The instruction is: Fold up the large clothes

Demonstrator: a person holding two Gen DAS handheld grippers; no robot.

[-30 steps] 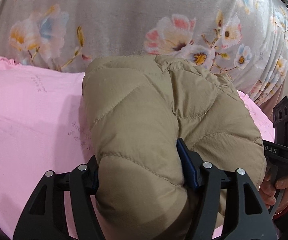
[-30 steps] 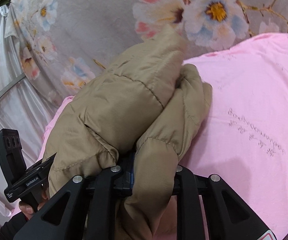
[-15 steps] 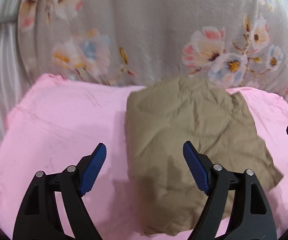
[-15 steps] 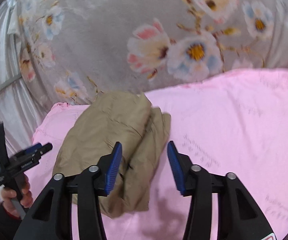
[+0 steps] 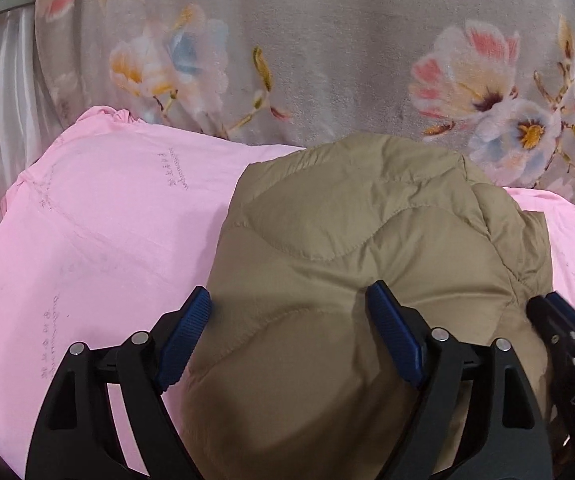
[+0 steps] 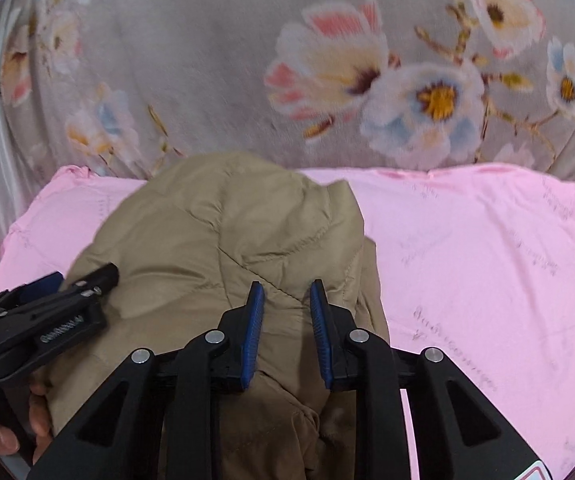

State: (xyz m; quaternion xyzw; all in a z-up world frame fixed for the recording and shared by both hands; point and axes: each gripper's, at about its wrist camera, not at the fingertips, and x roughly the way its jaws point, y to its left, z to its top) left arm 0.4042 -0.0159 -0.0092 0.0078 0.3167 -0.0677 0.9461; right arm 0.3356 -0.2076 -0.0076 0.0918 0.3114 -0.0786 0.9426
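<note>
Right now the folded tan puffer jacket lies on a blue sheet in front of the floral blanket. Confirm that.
Not quite: the sheet is pink, not blue, as the left wrist view shows. The folded tan puffer jacket does lie on it, in front of the floral blanket.

Left gripper [image 5: 289, 312] over folded tan quilted jacket [image 5: 367, 232], jaws wide and opening. Left finger pad beside jacket's left edge, above pink sheet [image 5: 99, 216]; right finger pad over jacket top; contact unclear. Right gripper [image 5: 559, 316] at frame's right edge, against jacket. Grey floral blanket [image 5: 327, 48] behind.
</note>
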